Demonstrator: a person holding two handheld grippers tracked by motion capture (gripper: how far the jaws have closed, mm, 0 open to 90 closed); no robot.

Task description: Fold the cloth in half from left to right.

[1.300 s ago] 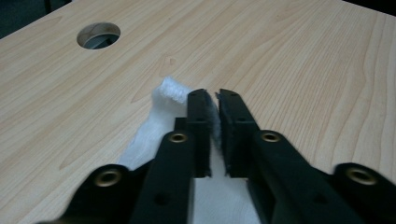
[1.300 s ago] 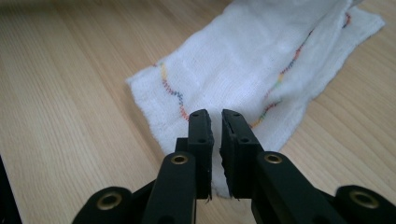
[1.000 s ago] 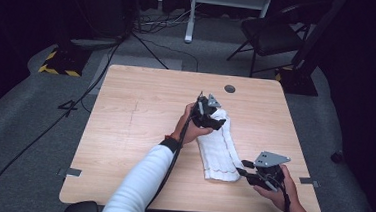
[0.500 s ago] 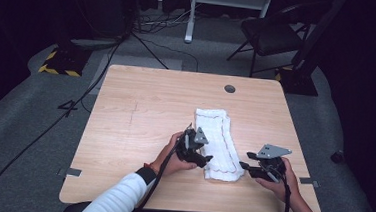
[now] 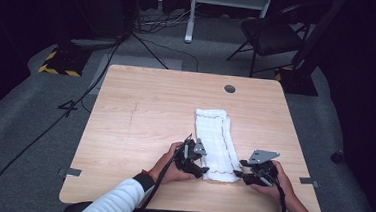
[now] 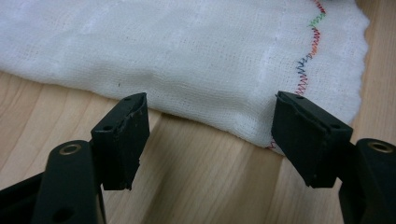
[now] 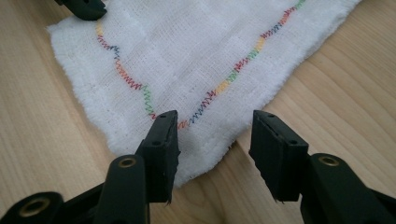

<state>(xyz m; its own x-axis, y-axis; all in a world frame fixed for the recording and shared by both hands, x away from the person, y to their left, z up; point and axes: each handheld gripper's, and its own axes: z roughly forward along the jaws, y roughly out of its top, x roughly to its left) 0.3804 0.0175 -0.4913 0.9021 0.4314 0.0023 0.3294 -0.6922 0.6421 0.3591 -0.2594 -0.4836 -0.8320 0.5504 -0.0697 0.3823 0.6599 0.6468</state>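
Low over table, left tongs (image 5: 202, 170) and right tongs (image 5: 237, 174) open, flanking cloth's (image 5: 217, 138) near end.

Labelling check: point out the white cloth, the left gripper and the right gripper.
white cloth (image 5: 217, 138), high view, middle of the folded strip.
left gripper (image 6: 212, 128), left gripper view, midway between its fingers.
right gripper (image 7: 215, 140), right gripper view, midway between its fingers.

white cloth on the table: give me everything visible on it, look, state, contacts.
The white cloth is a thin woven gauze-like piece, folded into a long strip and lying flat on the wooden table, right of centre. Multicoloured zigzag stitching runs along its hems. Its near end lies between the two grippers: the left gripper and right gripper stand open at its two near corners, with no grip visible on the fabric.
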